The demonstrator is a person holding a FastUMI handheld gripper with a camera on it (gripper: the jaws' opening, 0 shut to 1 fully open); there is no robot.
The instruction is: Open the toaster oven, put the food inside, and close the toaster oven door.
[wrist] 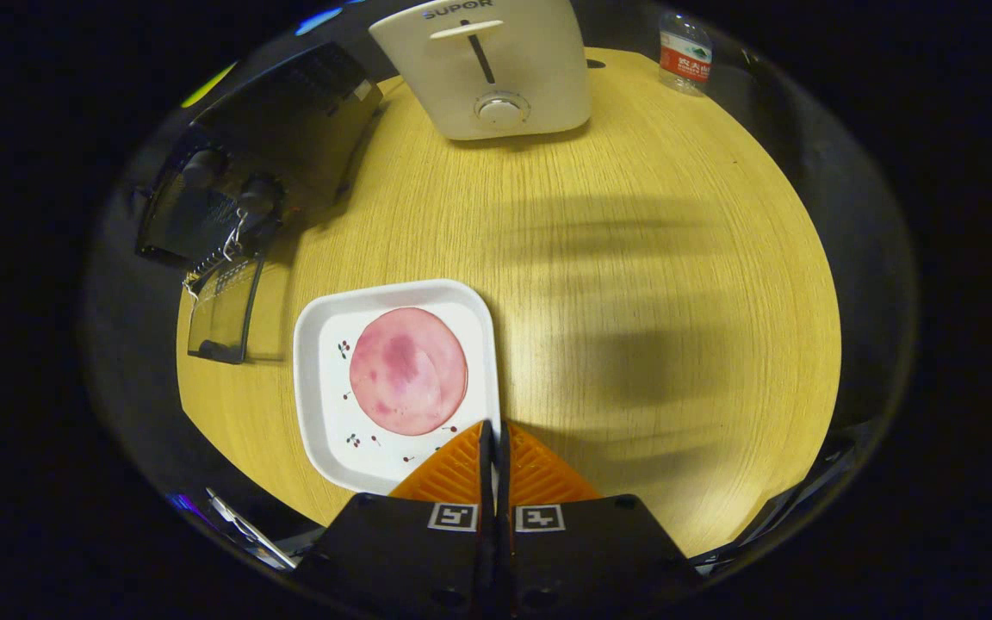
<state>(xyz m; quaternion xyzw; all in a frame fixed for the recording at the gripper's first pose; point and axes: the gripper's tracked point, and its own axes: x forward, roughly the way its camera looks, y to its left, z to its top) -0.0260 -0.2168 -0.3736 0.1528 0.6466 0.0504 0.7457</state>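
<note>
A round pink slice of ham (408, 370) lies on a white square plate (317, 379) on the wooden table, just ahead and left of my fingers. My gripper (492, 428) hovers above the plate's right edge, its orange fingers (453, 469) pressed together with nothing between them. Beyond the plate to the left stands the black toaster oven (276, 155). Its glass door (222, 317) hangs open, folded down toward the table.
A white toaster (487, 69) stands at the far side of the table. A plastic water bottle (684, 53) sits at the far right edge. Bare wooden tabletop (651, 284) stretches to the right of the plate.
</note>
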